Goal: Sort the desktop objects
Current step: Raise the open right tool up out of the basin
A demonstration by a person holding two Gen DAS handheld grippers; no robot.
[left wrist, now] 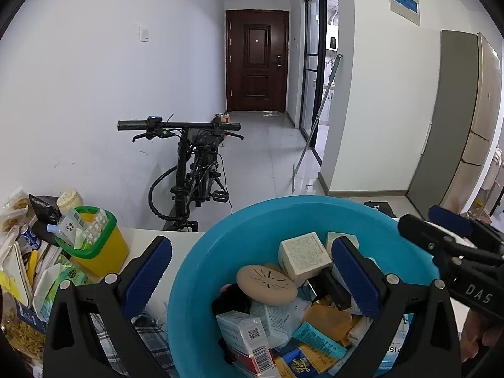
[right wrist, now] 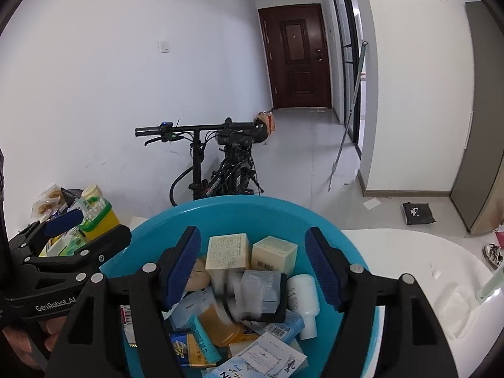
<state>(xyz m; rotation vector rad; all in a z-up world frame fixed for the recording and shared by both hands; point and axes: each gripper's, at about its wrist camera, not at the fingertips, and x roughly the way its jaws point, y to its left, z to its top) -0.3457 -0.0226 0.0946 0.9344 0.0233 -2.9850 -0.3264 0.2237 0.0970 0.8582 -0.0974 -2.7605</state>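
While we're hovering over the blue basin (right wrist: 239, 214):
right gripper (right wrist: 252, 267): gaping, holding nothing
grey box (right wrist: 261, 289): lying atop pile, light, stiff; we're gripping flat sides
left gripper (left wrist: 252, 271): gaping, empty

Black claw (right wrist: 252, 271) frames, ribbed blue pads (right wrist: 323, 271), silver screws, white lettering.

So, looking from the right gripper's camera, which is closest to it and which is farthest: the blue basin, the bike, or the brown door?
From the right gripper:
1. Blue basin, right under it.
2. Bike, beyond the table by the wall.
3. Brown door, down the hallway's far end.
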